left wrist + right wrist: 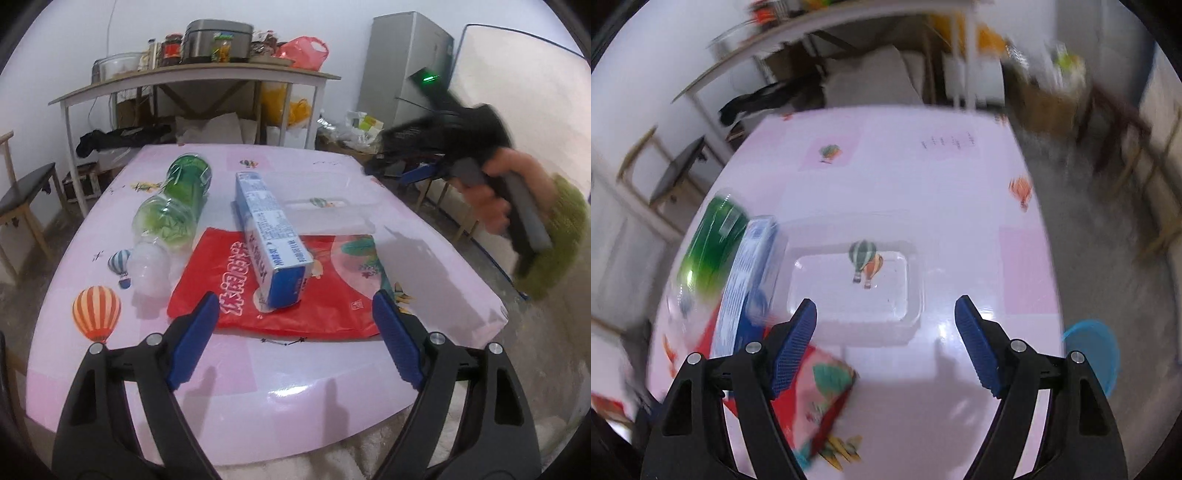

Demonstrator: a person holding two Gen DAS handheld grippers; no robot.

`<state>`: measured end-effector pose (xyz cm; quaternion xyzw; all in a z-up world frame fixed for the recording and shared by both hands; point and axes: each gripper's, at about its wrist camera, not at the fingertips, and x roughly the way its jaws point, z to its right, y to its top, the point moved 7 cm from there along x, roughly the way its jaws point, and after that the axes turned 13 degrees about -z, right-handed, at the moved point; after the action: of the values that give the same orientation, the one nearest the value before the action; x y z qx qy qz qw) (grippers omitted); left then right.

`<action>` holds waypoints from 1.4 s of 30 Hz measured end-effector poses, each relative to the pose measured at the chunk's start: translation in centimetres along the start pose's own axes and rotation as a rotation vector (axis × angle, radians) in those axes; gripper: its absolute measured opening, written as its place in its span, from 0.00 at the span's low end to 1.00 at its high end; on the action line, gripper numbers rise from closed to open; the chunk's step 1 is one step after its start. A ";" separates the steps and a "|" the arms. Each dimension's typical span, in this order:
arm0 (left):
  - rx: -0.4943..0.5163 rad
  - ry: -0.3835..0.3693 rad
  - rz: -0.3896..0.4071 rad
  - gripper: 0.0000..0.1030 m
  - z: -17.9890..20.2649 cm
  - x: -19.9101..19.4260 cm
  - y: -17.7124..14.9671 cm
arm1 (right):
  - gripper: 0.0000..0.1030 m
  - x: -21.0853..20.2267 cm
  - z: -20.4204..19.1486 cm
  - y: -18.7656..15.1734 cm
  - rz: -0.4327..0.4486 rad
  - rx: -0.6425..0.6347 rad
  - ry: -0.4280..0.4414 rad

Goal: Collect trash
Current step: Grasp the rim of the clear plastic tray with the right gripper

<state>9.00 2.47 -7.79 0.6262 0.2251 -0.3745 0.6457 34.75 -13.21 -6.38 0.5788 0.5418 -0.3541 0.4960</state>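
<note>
Surface: pink table (332, 376) printed with balloons; cluttered shelf (192, 79) behind.
Count: one green bottle (173, 206), one blue-white carton (271, 240), one red bag (295, 295), one clear tray (857, 284).
Left gripper (293, 341): fingers wide apart, holding nothing, touching nothing.
Right gripper (886, 347): fingers wide apart, empty; view blurred.
Position: carton lies on bag, just ahead between left fingers; bottle left of it. Tray sits ahead of right fingers.

Black arms, blue ribbed fingers (192, 343), silver screws
</note>
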 end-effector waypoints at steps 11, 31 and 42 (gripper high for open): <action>0.034 -0.027 0.003 0.61 0.4 1.3 -0.3 | 0.34 6.3 1.6 1.4 -0.163 0.188 0.080; 0.016 -0.042 -0.044 0.34 -0.6 1.1 -2.8 | 0.05 -2.3 4.3 -2.0 -0.001 0.143 0.080; -0.063 -0.060 -0.067 0.33 -3.2 -1.4 -4.7 | 0.05 -2.4 -3.4 -11.1 -0.092 -0.442 0.000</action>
<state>5.16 6.17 -10.11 0.5864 0.2380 -0.4071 0.6587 23.07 -11.53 -5.31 0.4306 0.6323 -0.2488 0.5940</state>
